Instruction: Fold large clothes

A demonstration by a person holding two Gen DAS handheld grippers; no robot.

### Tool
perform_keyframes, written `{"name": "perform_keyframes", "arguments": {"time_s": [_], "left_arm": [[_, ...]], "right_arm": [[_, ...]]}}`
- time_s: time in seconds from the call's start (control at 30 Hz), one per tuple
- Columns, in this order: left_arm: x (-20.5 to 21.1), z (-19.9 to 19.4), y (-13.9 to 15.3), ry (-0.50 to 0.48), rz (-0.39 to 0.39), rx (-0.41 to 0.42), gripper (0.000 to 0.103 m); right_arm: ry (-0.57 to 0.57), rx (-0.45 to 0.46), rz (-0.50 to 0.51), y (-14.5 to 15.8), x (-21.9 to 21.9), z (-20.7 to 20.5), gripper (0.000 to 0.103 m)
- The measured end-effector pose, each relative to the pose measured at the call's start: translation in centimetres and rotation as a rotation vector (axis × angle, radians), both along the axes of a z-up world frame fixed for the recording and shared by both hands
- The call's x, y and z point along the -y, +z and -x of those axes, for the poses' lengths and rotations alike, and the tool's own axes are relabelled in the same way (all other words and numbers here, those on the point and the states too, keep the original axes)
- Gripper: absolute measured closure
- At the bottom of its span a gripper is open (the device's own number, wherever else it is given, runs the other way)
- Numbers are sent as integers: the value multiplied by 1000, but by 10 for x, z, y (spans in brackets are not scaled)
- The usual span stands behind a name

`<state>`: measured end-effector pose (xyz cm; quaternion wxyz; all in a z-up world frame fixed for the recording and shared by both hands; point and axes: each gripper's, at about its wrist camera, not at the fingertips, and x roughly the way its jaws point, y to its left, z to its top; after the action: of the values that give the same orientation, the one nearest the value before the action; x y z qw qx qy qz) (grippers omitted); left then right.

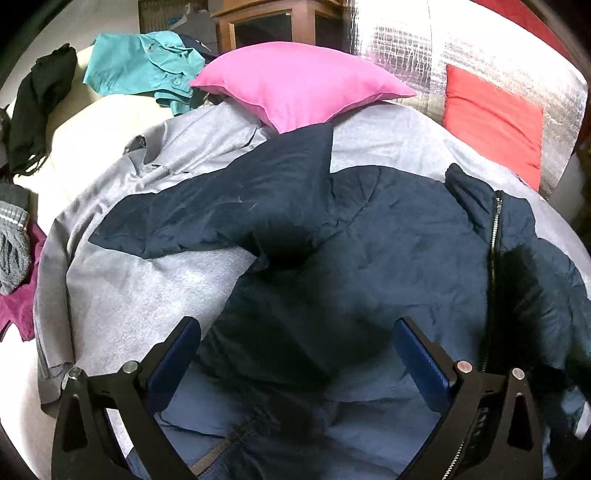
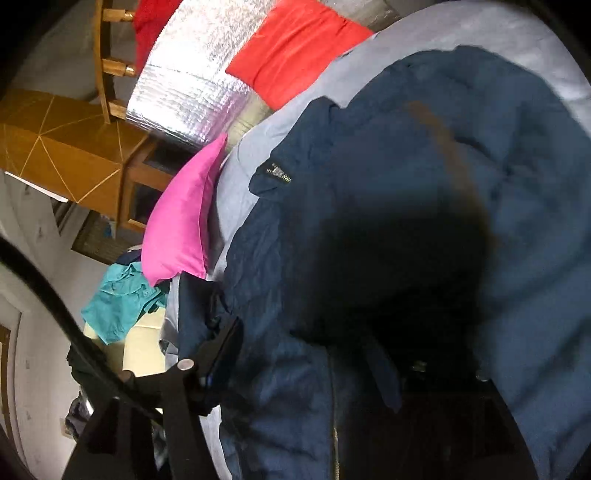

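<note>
1. A navy jacket (image 1: 369, 240) lay spread on a pale grey sheet (image 1: 129, 288) that covered the bed, with one sleeve stretched out across the sheet towards the left of the left wrist view.
2. The jacket's zipper (image 1: 493, 266) ran down its right part in that view, and dark fur trim showed just beside it.
3. The left gripper (image 1: 297, 332) hovered over the lower part of the jacket; its blue-padded fingers (image 1: 421, 354) were spread wide, with nothing pinched between them.
4. In the right wrist view the jacket filled most of the picture, blurred and partly in deep shadow.
5. The right gripper (image 2: 325, 350) was close over the cloth. Only its left finger (image 2: 221, 347) showed clearly, lying against a fold of the jacket; the other was lost in the dark patch. The fingers stood apart, and no pinch on the cloth could be made out.
6. A pink pillow (image 1: 295, 81) rested at the head of the sheet, touching the jacket's upper edge.
7. A red pillow (image 1: 491, 118) leaned against a silver foil roll (image 1: 406, 48) to the right of the pink one.
8. A teal garment (image 1: 140, 62) and a black garment (image 1: 40, 99) lay crumpled on the cream bedding, well apart from the jacket.
9. A wooden cabinet (image 1: 266, 22) stood behind the pillows.
</note>
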<state>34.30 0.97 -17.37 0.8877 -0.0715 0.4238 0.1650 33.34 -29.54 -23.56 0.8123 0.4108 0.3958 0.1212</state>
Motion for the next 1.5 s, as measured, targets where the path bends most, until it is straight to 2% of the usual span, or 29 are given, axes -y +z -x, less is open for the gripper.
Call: {"name": "perform_keyframes", "arguments": {"time_s": [0.1,0.27,0.37,0.47,0.63,0.73,0.83,0.9,1.0,1.07,1.17,1.3,1.43,1.5], "left_arm": [[3,-1,0,-14,22,-7,0],[17,2,0,-76,53,-12,0],[34,5,1,-141,43,5,0],[53,6,3,-215,40,21,0],[77,2,-2,-266,24,5,0],[88,-3,-9,-282,3,-23,0],[94,-7,-17,-288,-20,-53,0],[94,-7,-21,-296,-16,-67,0],[98,-5,-23,-301,-41,-60,0],[99,-5,-21,-296,-56,-36,0],[104,-1,-16,-301,-60,25,0],[120,-2,-14,-346,-74,19,0],[142,-8,-10,-379,-81,27,0],[153,-8,-9,-404,-95,46,0]], "right_arm": [[-26,9,2,7,18,29,33],[-139,16,50,25,63,71,33],[-202,-2,65,24,92,82,33],[-279,10,19,15,126,90,33],[-352,-1,-47,-12,172,78,33],[-374,-57,-84,-22,187,64,33],[-363,-91,-31,-16,190,43,33],[-342,-83,-20,-12,199,37,33],[-348,-70,2,-13,205,27,33],[-335,-54,-23,-16,206,23,33],[-294,-59,-65,-22,201,10,41],[-258,-114,-11,-29,190,-4,60],[-246,-122,-10,-30,187,-5,67],[-244,-124,-1,-28,185,-4,67]]}}
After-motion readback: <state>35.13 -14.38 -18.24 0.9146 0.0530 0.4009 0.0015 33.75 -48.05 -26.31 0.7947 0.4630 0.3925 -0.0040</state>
